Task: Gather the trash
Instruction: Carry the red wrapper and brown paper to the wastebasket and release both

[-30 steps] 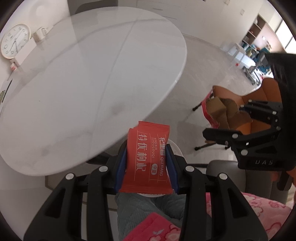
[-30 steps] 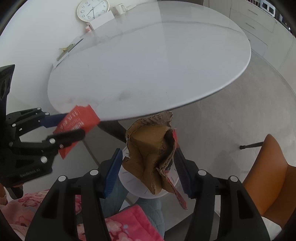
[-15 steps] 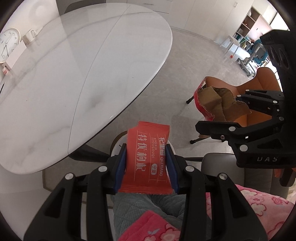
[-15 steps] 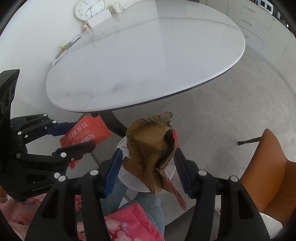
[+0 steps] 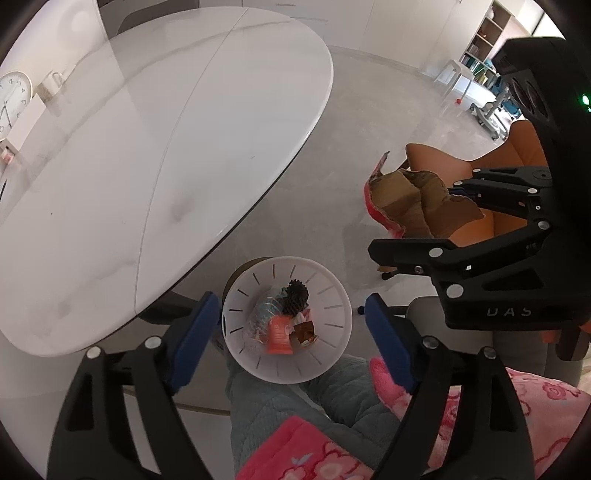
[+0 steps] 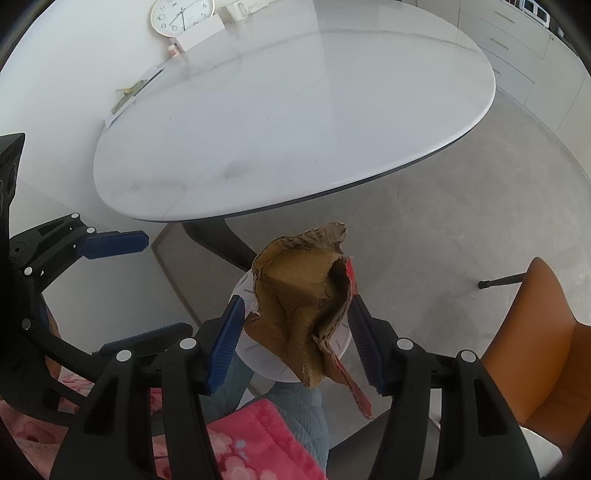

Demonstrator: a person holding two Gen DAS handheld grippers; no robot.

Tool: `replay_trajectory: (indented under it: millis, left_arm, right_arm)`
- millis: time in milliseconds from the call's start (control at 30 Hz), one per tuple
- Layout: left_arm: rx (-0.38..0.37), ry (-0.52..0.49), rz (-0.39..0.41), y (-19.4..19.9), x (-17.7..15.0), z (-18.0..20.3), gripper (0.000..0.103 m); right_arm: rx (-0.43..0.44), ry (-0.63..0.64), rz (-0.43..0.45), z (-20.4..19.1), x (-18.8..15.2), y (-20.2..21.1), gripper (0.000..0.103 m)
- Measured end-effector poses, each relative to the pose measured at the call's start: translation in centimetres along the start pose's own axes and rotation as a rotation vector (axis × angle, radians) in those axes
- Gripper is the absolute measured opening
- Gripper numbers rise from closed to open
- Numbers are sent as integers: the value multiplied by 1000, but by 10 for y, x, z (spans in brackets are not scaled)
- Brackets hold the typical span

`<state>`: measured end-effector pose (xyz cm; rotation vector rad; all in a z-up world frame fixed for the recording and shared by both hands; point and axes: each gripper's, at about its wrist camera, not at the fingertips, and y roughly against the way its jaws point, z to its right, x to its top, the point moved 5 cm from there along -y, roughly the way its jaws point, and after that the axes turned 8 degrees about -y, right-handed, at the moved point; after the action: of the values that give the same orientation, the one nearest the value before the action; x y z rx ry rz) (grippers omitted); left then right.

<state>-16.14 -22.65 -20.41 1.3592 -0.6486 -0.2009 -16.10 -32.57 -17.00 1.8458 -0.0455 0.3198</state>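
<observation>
My left gripper (image 5: 290, 334) is open and empty, right above a white round trash bin (image 5: 332, 354) on the floor. The red snack packet (image 5: 279, 334) lies inside the bin with other trash. My right gripper (image 6: 297, 334) is shut on a crumpled piece of brown cardboard (image 6: 301, 299) with a red edge, held above the bin's rim (image 6: 242, 291). The cardboard (image 5: 413, 203) and the right gripper also show to the right in the left wrist view. The open left gripper (image 6: 129, 284) shows at the left in the right wrist view.
A white oval marble table (image 6: 295, 110) stands just beyond the bin, its dark leg (image 6: 221, 240) close by. An orange chair (image 6: 535, 339) stands at the right. A clock (image 6: 181, 14) and a mug (image 6: 236, 9) sit at the table's far side. The person's legs (image 5: 295, 413) are below.
My left gripper moved over the bin and opened; the red packet dropped out of it into the bin. My right gripper still holds the cardboard.
</observation>
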Motion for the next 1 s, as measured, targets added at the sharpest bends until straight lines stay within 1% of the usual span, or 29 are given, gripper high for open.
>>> replay_trajectory:
  millis: [100,233,500,633,967,1000]
  left_arm:
    - [4,13,-5,1,0,-5,78]
    - [27,49,4,7,-2,-19,83]
    - [70,142,25,22,-13,-49,84]
    - [77,184,18,25,-22,-64,84]
    - [85,228,-1,25,-36,-77,84]
    - [86,232,0,25,-37,-78,84]
  right_arm:
    - [0,-2,-4,-1,0,-2,59]
    - [6,3,-13,-5,1,-6,59]
    - [36,41,-45,-20,-3,-20,59]
    - [46,65,-63,-28,-8,-27,59]
    - [60,106,-126,-43,-25,-59,59]
    - [64,113,-136,-45,-26,-63,62]
